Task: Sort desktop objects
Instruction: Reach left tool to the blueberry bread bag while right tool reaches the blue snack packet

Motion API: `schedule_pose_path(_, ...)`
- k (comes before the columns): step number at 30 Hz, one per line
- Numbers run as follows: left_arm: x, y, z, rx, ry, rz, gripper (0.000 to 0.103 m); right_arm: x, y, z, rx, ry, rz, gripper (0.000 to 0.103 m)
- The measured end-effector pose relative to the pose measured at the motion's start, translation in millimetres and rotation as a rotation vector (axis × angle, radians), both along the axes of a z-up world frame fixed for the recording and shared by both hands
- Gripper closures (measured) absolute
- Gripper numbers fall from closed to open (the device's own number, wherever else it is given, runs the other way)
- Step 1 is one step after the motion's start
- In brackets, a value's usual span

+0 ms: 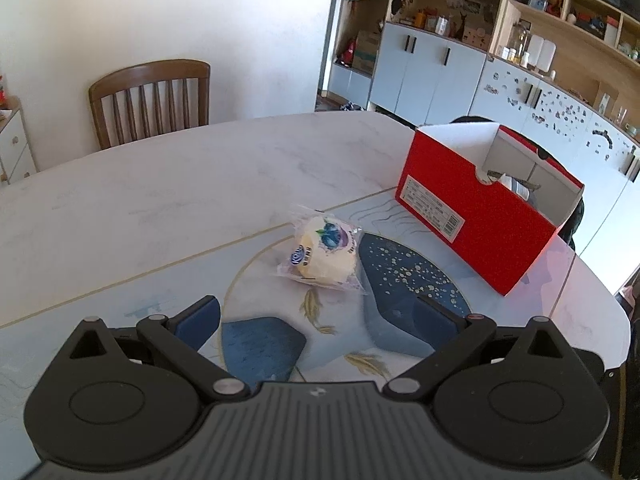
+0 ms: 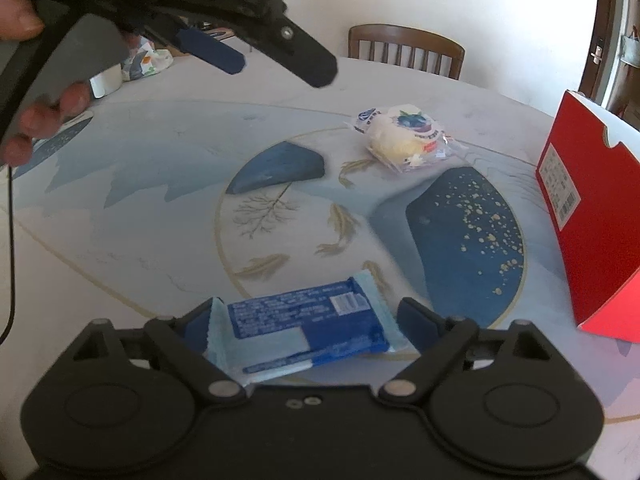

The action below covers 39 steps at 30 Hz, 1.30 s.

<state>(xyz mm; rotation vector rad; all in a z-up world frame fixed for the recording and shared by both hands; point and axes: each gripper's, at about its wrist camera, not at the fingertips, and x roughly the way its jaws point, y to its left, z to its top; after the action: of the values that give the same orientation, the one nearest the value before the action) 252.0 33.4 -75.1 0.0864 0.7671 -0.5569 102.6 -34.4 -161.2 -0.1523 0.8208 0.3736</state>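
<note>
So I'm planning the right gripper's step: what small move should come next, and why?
Probably close the right gripper on the blue snack packet: the packet lies between its open fingers, not yet clamped. The red box stands open to the right, a likely place for it. The left gripper hangs open and empty above the wrapped bun.

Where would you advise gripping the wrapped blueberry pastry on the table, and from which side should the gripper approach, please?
Probably across the plump middle of the wrapped pastry, coming down from above with the open left gripper, which has it straight ahead. The pastry lies flat on the table, so a side approach would find little; its crimped film ends look thin and slippery. The red box stands apart, leaving room.
</note>
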Motion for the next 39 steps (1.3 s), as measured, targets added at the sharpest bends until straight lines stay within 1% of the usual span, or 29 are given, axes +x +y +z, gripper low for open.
schedule_pose_path(4,3.0,-10.4,-3.2,0.008,0.003,-0.017,0.0,1.1,-12.8,2.2,-0.017,-0.012,-0.037,0.025)
schedule_pose_path(7,5.2,-21.2,-5.2,0.027,-0.012,-0.036,0.0,2.3,-23.3,3.8,-0.041,-0.017,-0.071,0.026)
schedule_pose_path(11,11.9,-37.2,-7.8,0.05,-0.028,-0.055,0.0,-0.5,-32.1,5.4,-0.079,-0.029,-0.076,0.026)
schedule_pose_path(14,19.7,-50.6,-10.4,0.07,-0.052,-0.059,0.0,-3.1,-37.9,8.0,-0.079,-0.032,-0.082,0.026)
schedule_pose_path(19,39.4,-72.8,-21.3,0.111,-0.069,-0.063,0.0,-5.2,-46.0,10.4,-0.072,-0.03,-0.098,0.026)
schedule_pose_path(21,47.1,-79.7,-27.9,0.124,-0.065,-0.056,0.0,-6.0,-48.6,10.6,-0.07,-0.029,-0.1,0.026)
schedule_pose_path(24,56.0,-85.3,-37.5,0.123,-0.054,-0.045,0.0,-6.3,-52.8,10.3,-0.062,-0.024,-0.108,0.026)
schedule_pose_path(27,62.8,-92.5,-47.1,0.147,-0.062,-0.047,0.001,-5.9,-55.8,10.0,-0.055,-0.021,-0.112,0.026)
schedule_pose_path(30,70.8,-95.6,-55.9,0.157,-0.046,-0.037,0.002,-5.3,-58.1,9.4,-0.052,-0.016,-0.111,0.026)
schedule_pose_path(31,72.8,-96.2,-58.4,0.161,-0.044,-0.034,0.004,-4.8,-58.9,9.2,-0.051,-0.015,-0.111,0.026)
schedule_pose_path(33,75.0,-97.8,-61.6,0.172,-0.04,-0.035,0.016,-3.8,-61.5,8.8,-0.046,-0.01,-0.116,0.026)
schedule_pose_path(36,76.7,-98.4,-64.3,0.185,-0.043,-0.033,0.028,-2.7,-65.2,8.4,-0.038,-0.004,-0.12,0.026)
schedule_pose_path(37,77.3,-97.8,-64.5,0.182,-0.042,-0.03,0.03,-2.4,-66.4,8.4,-0.037,-0.001,-0.121,0.026)
schedule_pose_path(39,78.9,-96.9,-64.6,0.175,-0.033,-0.028,0.042,-2.9,-67.4,8.9,-0.039,0.0,-0.121,0.026)
